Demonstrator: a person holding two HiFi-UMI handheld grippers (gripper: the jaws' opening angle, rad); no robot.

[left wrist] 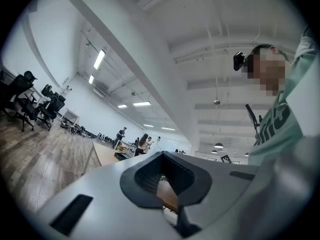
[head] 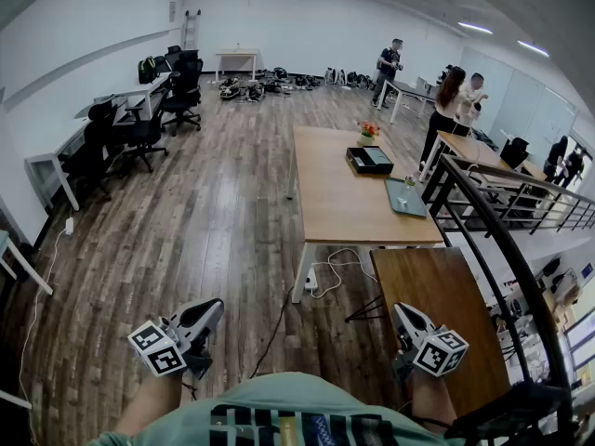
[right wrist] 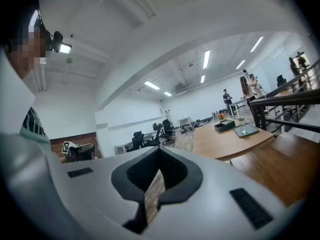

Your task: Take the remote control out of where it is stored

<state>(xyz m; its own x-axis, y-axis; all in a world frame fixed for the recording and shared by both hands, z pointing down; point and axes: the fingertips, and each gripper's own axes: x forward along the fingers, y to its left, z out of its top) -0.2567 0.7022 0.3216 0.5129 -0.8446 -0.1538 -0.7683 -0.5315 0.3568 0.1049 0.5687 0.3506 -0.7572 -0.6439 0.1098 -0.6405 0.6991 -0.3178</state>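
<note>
left gripper (head: 212, 310): jaws together, empty, roughly level | right gripper (head: 403, 316): jaws together, empty, roughly level

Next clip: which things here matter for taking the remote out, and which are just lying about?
Job: black box on the long table, likely the storage, remote itself not discernible; left claw and right claw, both shut, empty.
Lying about: green tray, flowers, office chairs, clutter by the far wall.
</note>
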